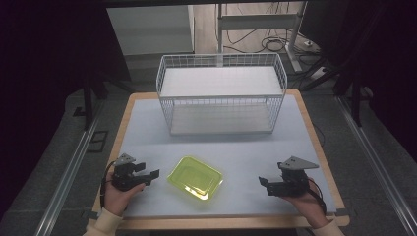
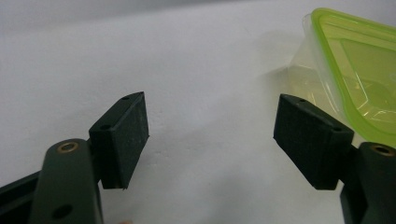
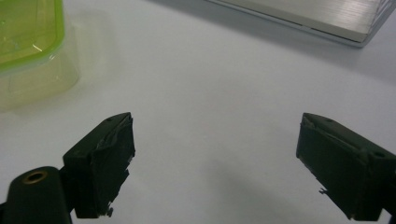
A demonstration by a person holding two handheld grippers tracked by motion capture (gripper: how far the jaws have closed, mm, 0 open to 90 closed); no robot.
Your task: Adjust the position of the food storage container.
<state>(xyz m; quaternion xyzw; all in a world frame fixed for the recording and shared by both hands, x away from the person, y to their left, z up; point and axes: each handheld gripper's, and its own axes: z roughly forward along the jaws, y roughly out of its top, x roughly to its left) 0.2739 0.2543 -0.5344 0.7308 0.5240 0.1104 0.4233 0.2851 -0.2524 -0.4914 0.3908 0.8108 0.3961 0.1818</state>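
Observation:
A yellow-green lidded plastic container (image 1: pixel 195 177) lies on the white table (image 1: pixel 147 128) near its front edge, between my two hands. My left gripper (image 1: pixel 153 174) rests just left of it, open, jaws wide apart over bare table. In the left gripper view (image 2: pixel 212 140) the container (image 2: pixel 359 79) sits at the upper right, beyond the right jaw. My right gripper (image 1: pixel 263 183) is to the container's right, a short gap away, also open. In the right gripper view (image 3: pixel 215 163) the container (image 3: pixel 30 42) shows at the upper left.
A white wire basket rack (image 1: pixel 221 93) with two shelves stands at the back middle of the table; its base edge (image 3: pixel 322 21) shows in the right gripper view. Bare table lies between the rack and the container.

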